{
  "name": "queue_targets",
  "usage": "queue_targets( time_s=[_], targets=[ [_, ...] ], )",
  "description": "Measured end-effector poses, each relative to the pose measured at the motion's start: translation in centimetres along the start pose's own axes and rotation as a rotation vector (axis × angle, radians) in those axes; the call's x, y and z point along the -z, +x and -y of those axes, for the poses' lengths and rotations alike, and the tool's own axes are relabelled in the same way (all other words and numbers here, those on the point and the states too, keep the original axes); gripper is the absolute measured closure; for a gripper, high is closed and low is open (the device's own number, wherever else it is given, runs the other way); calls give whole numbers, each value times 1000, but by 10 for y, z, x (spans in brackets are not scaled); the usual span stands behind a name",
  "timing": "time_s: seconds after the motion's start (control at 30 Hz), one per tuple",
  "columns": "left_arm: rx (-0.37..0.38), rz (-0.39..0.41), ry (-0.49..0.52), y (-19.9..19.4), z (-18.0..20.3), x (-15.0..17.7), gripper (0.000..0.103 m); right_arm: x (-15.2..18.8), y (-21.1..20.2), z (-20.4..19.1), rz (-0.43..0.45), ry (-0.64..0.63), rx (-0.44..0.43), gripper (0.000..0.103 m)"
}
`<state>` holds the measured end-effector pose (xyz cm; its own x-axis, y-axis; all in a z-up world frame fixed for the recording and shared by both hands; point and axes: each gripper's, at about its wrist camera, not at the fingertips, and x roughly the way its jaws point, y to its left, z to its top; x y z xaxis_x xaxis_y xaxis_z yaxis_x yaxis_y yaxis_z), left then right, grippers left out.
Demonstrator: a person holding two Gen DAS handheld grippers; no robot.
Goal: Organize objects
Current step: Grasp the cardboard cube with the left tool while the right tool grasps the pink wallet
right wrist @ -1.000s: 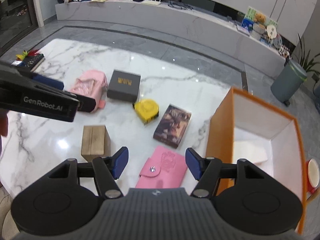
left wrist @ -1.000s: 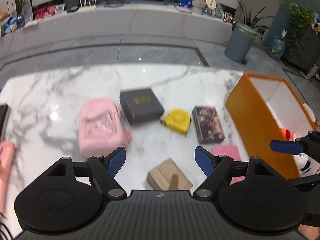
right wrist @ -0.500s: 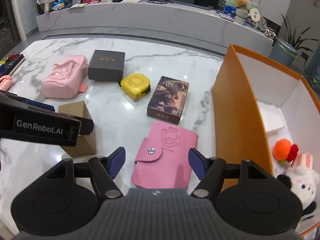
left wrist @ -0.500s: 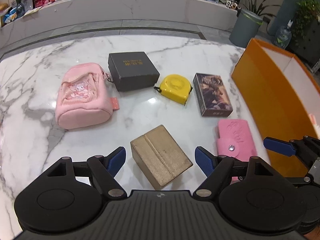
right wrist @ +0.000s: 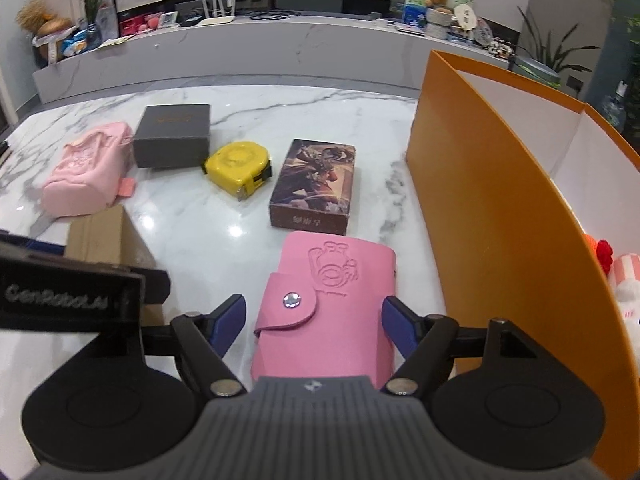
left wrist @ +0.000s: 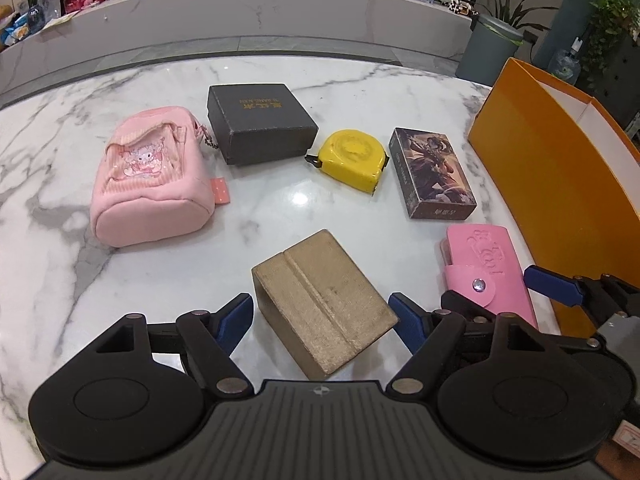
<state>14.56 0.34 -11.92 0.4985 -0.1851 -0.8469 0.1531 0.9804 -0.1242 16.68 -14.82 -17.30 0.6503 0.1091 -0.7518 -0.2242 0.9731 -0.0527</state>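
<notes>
My left gripper (left wrist: 322,322) is open, its blue fingers on either side of a tan cardboard box (left wrist: 320,306) on the marble table. My right gripper (right wrist: 314,326) is open, its fingers astride a pink snap wallet (right wrist: 328,304), which also shows in the left wrist view (left wrist: 486,268). Further out lie a pink pouch (left wrist: 150,184), a dark grey box (left wrist: 258,122), a yellow tape measure (left wrist: 352,160) and a printed card box (left wrist: 430,172). An orange storage box (right wrist: 500,220) stands at the right.
Inside the orange box are a plush toy (right wrist: 628,292) and an orange-red item (right wrist: 600,250). A long marble counter (right wrist: 280,48) with clutter runs behind the table. A grey bin (left wrist: 490,50) and plants stand at the back right.
Both grippers have moved forward and down. The tan box now lies between the left fingers and the pink wallet between the right fingers. Both stay open.
</notes>
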Motion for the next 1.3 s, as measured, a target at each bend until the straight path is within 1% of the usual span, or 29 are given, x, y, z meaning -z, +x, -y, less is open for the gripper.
queue_targets(
  time_s=[0.17, 0.23, 0.37, 0.4, 0.5, 0.53, 0.63, 0.8, 1.0, 1.1, 1.13, 1.2, 1.3],
  targets=[
    [19, 14, -5, 1, -3, 4, 14, 2, 7, -4, 20, -2, 52, 23],
    [27, 21, 0, 0, -3, 6, 19, 4, 9, -5, 27, -4, 66, 23],
    [48, 41, 4, -4, -6, 11, 25, 8, 13, -5, 24, 2, 83, 21],
    [58, 39, 8, -5, -7, 12, 29, 9, 13, -4, 27, 11, 79, 21],
    [55, 41, 69, -11, -6, 16, 37, 8, 14, 0, 20, 33, 64, 21],
    [54, 40, 82, -13, -6, 18, 40, 8, 13, 1, 16, 27, 60, 22],
    [56, 38, 115, -21, -10, 26, 45, 9, 10, 1, 5, 14, 34, 23],
    [75, 26, 141, -35, -18, 46, 46, 22, -4, -3, 1, -26, -27, 23],
    [70, 63, 136, -50, -23, 74, 46, 50, -24, -9, 34, -113, -75, 23],
    [60, 55, 114, -45, -21, 77, 46, 57, -30, -10, 40, -125, -84, 22],
    [53, 54, 114, -44, -20, 77, 44, 58, -31, -11, 40, -131, -84, 22],
    [39, 57, 113, -42, -17, 76, 42, 58, -31, -11, 38, -130, -82, 22],
    [33, 68, 93, -41, -19, 77, 42, 57, -29, -11, 35, -115, -81, 21]
  ],
)
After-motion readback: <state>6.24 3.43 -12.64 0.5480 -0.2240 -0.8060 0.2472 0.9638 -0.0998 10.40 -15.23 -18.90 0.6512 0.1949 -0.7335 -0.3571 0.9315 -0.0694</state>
